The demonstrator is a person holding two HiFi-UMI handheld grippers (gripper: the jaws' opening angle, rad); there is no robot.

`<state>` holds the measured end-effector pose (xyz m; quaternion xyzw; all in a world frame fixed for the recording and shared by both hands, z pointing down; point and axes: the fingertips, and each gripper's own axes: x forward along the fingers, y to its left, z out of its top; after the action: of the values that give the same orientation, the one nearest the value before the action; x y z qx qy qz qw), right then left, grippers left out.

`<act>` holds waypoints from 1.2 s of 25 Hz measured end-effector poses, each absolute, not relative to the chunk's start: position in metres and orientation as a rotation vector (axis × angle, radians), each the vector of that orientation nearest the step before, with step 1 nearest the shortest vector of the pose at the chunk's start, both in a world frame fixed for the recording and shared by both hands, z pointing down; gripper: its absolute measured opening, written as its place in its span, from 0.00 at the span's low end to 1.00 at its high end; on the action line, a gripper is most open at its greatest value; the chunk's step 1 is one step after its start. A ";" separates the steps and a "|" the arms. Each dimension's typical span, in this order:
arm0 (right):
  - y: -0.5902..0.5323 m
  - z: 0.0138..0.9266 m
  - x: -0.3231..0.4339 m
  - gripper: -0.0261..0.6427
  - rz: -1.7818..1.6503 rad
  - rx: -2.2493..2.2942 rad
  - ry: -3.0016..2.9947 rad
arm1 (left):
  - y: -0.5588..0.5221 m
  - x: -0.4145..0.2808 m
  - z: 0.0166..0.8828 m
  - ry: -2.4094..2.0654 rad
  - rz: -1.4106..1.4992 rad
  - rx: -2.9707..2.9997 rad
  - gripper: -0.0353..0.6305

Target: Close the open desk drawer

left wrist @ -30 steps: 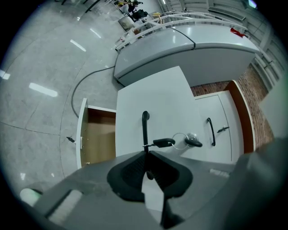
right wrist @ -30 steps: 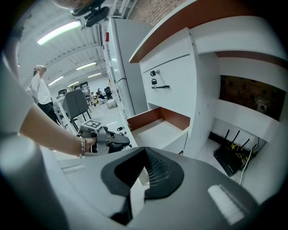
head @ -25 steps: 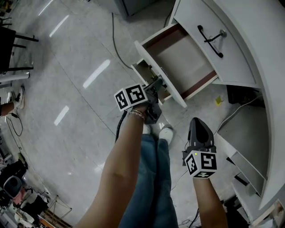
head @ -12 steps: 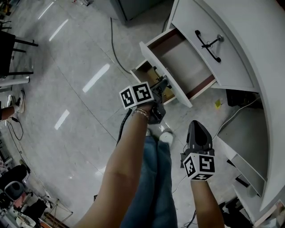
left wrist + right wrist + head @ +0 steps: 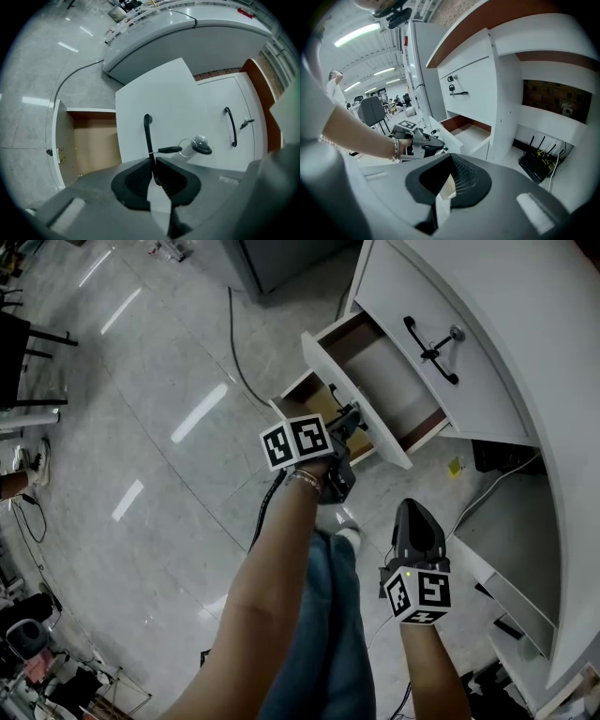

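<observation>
A black cable snakes over the grey floor (glossy tiles)

Your drawer juts over the floor, and its front overhangs the open cupboard below. A key hangs just right of the handle; the left side is bare. The floor on your left is open but for a cable. A router sits under the desk.

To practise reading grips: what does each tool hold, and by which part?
Left tool grips the handle at one end; its jaws have just been opening. Right tool holds nothing.
</observation>
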<state>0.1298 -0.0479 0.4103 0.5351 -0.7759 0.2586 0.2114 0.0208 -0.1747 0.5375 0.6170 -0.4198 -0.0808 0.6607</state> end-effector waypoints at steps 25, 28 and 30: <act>-0.056 0.424 0.158 0.04 0.741 1.545 -2.103 | -0.214 0.055 0.538 -0.963 -0.165 1.400 0.10; -0.058 0.424 0.162 0.04 0.739 1.554 -2.099 | -0.221 0.061 0.539 -0.962 -0.161 1.400 0.10; -0.059 0.425 0.165 0.04 0.739 1.560 -2.096 | -0.227 0.066 0.539 -0.962 -0.159 1.400 0.10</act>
<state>0.1649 -0.0595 0.4249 0.5614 -0.7544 0.2661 0.2118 0.0656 -0.2266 0.5389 0.6181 -0.4248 -0.0703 0.6576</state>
